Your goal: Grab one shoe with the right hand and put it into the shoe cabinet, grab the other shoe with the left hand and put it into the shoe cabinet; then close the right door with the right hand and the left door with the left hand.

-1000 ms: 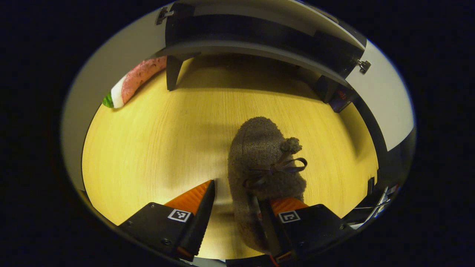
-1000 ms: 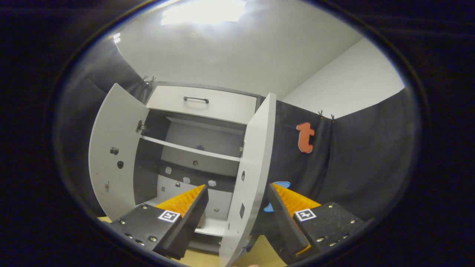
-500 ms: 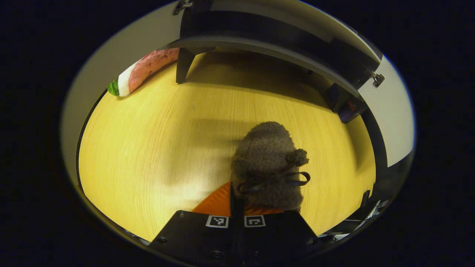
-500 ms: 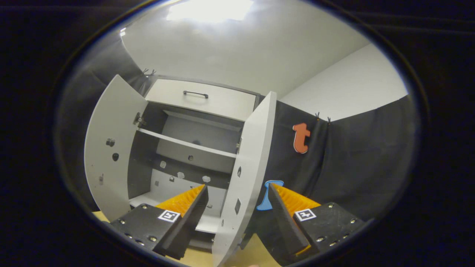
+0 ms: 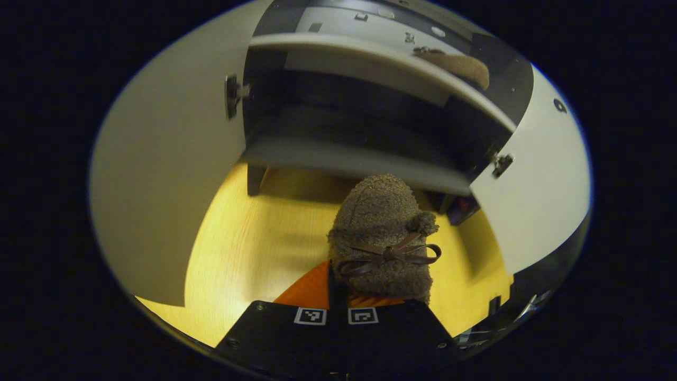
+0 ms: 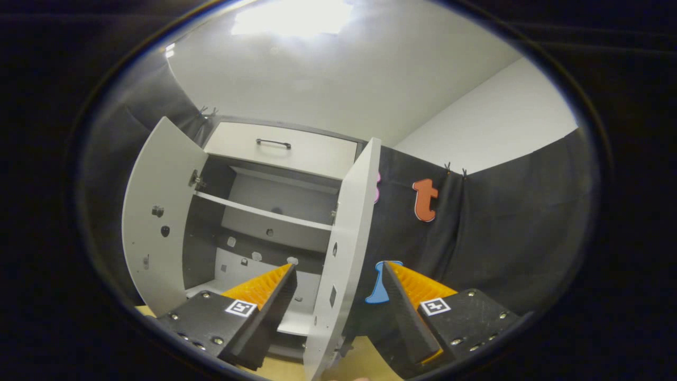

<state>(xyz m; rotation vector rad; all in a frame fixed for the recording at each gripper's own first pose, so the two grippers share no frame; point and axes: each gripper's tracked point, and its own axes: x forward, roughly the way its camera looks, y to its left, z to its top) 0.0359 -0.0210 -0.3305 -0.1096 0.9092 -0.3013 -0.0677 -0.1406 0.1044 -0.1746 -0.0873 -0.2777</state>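
Observation:
A fuzzy brown shoe (image 5: 382, 233) with a dark ribbon bow sticks out ahead of my left gripper (image 5: 332, 283), which is shut on its heel end and holds it above the wooden floor (image 5: 248, 248). The shoe's toe points at the open shoe cabinet (image 5: 349, 159). The second brown shoe (image 5: 461, 67) lies on the cabinet's shelf (image 5: 370, 53), toward the right. My right gripper (image 6: 338, 270) is open and holds nothing. The edge of the cabinet's right door (image 6: 344, 233) shows between its fingers, farther off.
Both white doors stand wide open: left door (image 5: 164, 159) and right door (image 5: 534, 185). A drawer with a dark handle (image 6: 273, 143) tops the cabinet, and a middle shelf (image 6: 264, 211) crosses it. Black cloth hangs to the right.
My left gripper shut on the shoe's heel, then lifted it and tipped up toward the cabinet. The right gripper stayed open and barely shifted.

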